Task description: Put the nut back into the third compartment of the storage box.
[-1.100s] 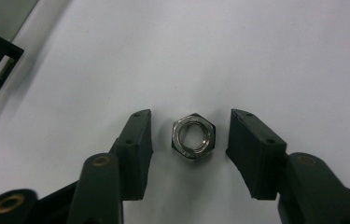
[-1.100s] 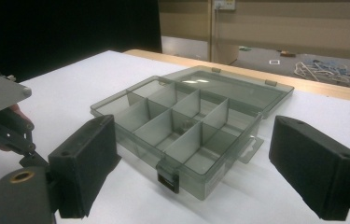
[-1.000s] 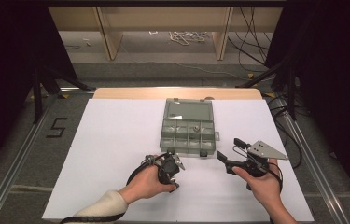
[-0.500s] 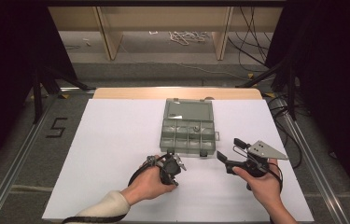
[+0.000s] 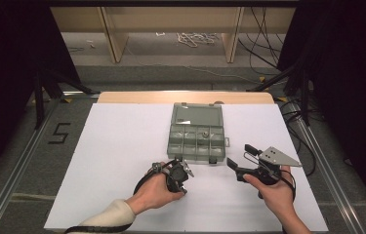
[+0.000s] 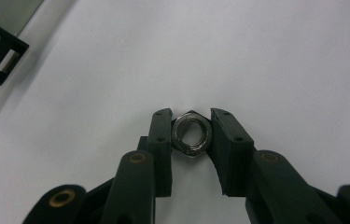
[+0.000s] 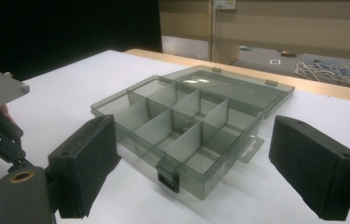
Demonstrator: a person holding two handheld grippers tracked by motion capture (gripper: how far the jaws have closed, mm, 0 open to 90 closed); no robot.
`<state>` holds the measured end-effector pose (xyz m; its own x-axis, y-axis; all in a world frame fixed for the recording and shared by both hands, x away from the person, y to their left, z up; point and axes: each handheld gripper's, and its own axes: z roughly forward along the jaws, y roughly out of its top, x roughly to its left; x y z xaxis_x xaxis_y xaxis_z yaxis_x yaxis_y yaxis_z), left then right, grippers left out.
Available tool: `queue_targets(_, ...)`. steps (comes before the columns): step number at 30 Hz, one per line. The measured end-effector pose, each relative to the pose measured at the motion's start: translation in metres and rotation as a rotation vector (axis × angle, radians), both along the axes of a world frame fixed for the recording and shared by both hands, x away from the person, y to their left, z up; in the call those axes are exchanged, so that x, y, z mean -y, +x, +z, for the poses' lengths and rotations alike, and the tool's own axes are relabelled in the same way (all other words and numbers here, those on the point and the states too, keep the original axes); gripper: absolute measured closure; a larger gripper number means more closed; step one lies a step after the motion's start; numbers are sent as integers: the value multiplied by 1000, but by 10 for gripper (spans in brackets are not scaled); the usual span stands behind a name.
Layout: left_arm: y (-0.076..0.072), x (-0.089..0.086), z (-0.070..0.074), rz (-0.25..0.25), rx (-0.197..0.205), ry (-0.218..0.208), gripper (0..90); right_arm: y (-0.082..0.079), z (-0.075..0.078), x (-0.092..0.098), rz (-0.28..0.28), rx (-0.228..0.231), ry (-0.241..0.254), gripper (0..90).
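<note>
Fingers of the left gripper (image 6: 189, 135) have just been closing and now clamp a silver metal hex nut (image 6: 190, 136) on the white bench (image 5: 122, 146) (6 o'clock of the compartmented grey plastic box (image 5: 197, 130)). Right gripper (image 5: 241, 158) fingers are released.

High view looks down on the table (image 5: 122, 161); gripper views sit close, sharing its compartment box (image 7: 186, 126).

Open compartment box (image 5: 198, 134) with lid laid back stands mid-surface (image 5: 122, 146), just ahead of both grippers. White surface left, right and near edge lies bare, passable.
</note>
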<state>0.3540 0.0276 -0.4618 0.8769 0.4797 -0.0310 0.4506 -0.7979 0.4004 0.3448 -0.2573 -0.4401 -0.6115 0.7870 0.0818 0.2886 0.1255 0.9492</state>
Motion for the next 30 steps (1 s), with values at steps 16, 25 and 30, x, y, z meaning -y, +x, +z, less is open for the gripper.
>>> queue_targets(16,1,-2,16,22,84,-84,703,0,0,-1,-6,8,9,160)
queue_targets(25,5,-3,26,48,110,-132,703,1,-1,-2,5,1,23,160)
queue_targets(30,9,-1,32,54,141,-159,703,1,-1,-1,6,2,13,160)
